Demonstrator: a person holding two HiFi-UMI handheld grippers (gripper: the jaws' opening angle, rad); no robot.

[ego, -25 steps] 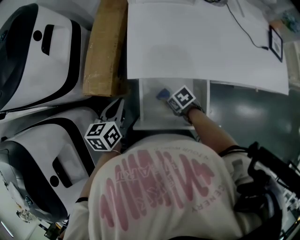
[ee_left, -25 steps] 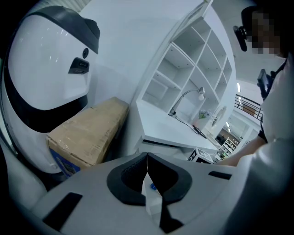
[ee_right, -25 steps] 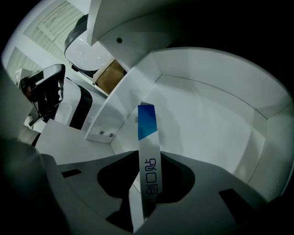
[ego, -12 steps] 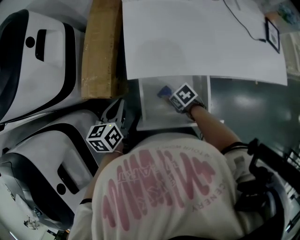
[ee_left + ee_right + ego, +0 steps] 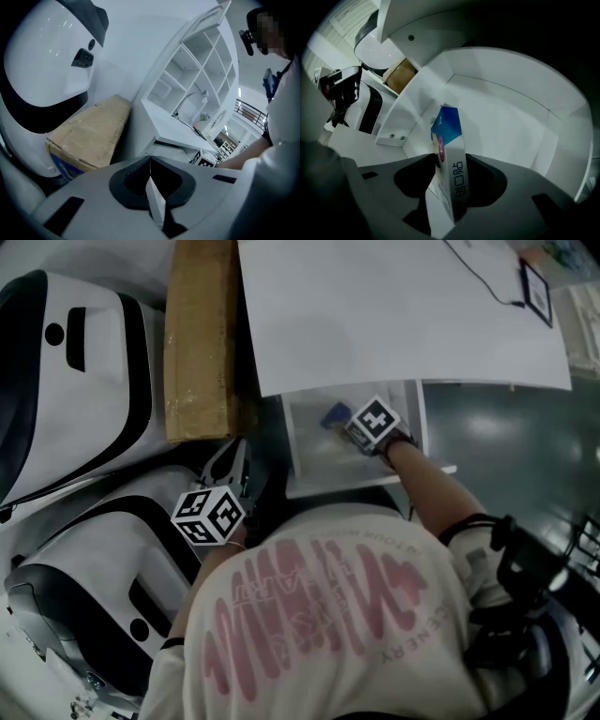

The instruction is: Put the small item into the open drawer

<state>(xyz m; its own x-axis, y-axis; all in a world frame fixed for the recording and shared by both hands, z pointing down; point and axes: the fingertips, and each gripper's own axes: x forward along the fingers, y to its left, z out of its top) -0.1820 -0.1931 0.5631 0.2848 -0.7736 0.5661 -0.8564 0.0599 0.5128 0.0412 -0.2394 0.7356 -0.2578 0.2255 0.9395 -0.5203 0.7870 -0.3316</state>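
The right gripper (image 5: 451, 174) jaws have just been opening and stand apart around the small box (image 5: 449, 125), which sits tilted inside the open drawer (image 5: 511, 117). The left gripper (image 5: 151, 180), left of the drawer, has its jaws closed together.

Left gripper (image 5: 234, 457): held low beside the left of the torso, pointed forward and somewhat downward; jaws closed together, nothing between them. Right gripper (image 5: 354, 425): carried on an outstretched right forearm (image 5: 427, 488), pointed steeply downward; jaws just opened wider and now parted, with a small box (image 5: 449, 140) standing tilted between them, not seen to be pressed by either pad
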